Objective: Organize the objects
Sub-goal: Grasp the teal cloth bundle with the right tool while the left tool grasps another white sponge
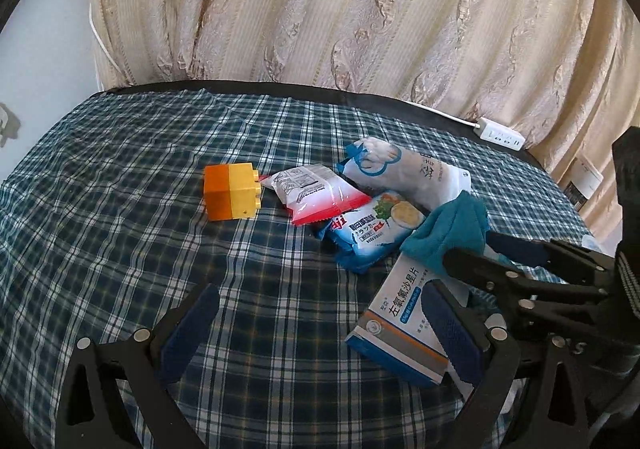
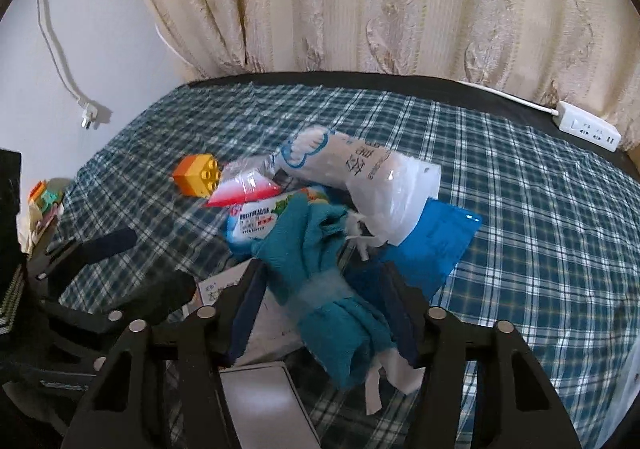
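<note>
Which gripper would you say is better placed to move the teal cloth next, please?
Right. The right gripper already has the teal cloth between its fingers, seemingly gripped. The left gripper is open over the tablecloth, beside the medicine box.

The count runs as follows. Two grippers: the left one [image 1: 320, 333] and the right one [image 2: 320, 309]. One toy brick [image 1: 232, 191], half orange and half yellow. Two snack packets: a red-and-white one [image 1: 316, 195] and a blue cracker one [image 1: 370, 231]. One large white bag [image 1: 404, 173]. One teal cloth [image 2: 320, 273]. One medicine box [image 1: 404, 319]. One flat blue pouch [image 2: 436, 245]. One power strip [image 2: 588, 131]. One wall plug [image 2: 87, 117]. One plaid tablecloth [image 1: 120, 233] and one curtain [image 1: 320, 9].
</note>
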